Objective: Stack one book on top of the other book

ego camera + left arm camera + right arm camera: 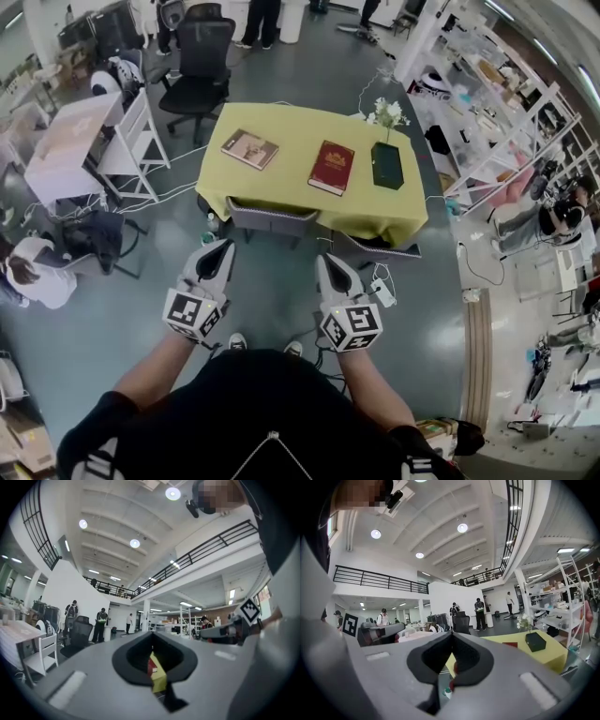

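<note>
A yellow-clothed table [281, 202] stands ahead of me. A tan book [248, 148] lies flat on its left part and a red book [331, 167] lies flat near the middle, a clear gap between them. My left gripper [221, 246] and right gripper [330, 261] are held level side by side, short of the table's near edge, both shut with nothing in them. In the left gripper view the jaws of the left gripper [152, 644] meet, and only a sliver of yellow and red shows past them. The right gripper view has the right gripper [452, 637] shut and the red book [510, 644] beyond it.
A dark box vase [386, 164] with white flowers [388, 113] stands right of the red book. Two grey chairs [272, 220] are tucked under the table's near side. A black office chair [197, 66], a white desk [80, 141], shelving [506, 103] and floor cables [382, 291] surround it.
</note>
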`<action>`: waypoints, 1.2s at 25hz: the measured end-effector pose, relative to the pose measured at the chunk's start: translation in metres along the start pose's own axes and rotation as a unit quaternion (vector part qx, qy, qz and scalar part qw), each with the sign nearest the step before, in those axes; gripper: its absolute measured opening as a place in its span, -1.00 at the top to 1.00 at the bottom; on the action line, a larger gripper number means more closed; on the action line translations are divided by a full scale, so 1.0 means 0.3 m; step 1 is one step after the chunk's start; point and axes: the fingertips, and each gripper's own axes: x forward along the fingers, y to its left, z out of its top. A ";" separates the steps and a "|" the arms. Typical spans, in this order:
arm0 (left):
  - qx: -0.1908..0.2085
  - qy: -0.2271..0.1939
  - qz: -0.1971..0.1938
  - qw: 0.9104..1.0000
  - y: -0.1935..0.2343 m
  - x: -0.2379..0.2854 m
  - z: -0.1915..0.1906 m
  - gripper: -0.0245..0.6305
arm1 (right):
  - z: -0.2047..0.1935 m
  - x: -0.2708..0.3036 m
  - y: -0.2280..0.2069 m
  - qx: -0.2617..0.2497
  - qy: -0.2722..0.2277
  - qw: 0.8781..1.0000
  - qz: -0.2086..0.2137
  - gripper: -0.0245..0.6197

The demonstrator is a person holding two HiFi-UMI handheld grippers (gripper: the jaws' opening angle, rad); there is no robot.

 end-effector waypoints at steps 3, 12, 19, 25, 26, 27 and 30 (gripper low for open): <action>-0.001 -0.001 0.002 1.000 0.012 -0.015 -0.001 0.91 | -0.007 0.006 0.013 0.002 0.000 1.000 -0.001 0.92; -0.004 0.006 0.005 1.000 0.075 -0.068 -0.008 0.91 | -0.038 0.040 0.081 0.010 0.009 1.000 -0.005 0.92; -0.013 0.008 0.007 1.000 0.164 -0.123 -0.007 0.91 | -0.067 0.072 0.154 0.010 0.022 1.000 -0.014 0.92; -0.025 0.015 0.005 1.000 0.246 -0.182 -0.025 0.91 | -0.094 0.093 0.229 0.013 0.031 0.999 -0.031 0.92; -0.028 0.015 0.003 0.999 0.251 -0.188 -0.028 0.91 | -0.096 0.094 0.241 0.014 0.031 0.999 -0.034 0.92; -0.030 0.015 0.001 0.999 0.254 -0.195 -0.031 0.91 | -0.096 0.093 0.253 0.014 0.032 0.999 -0.036 0.92; -0.032 0.017 -0.011 0.999 0.260 -0.207 -0.036 0.91 | -0.090 0.087 0.281 0.012 0.031 0.998 -0.044 0.92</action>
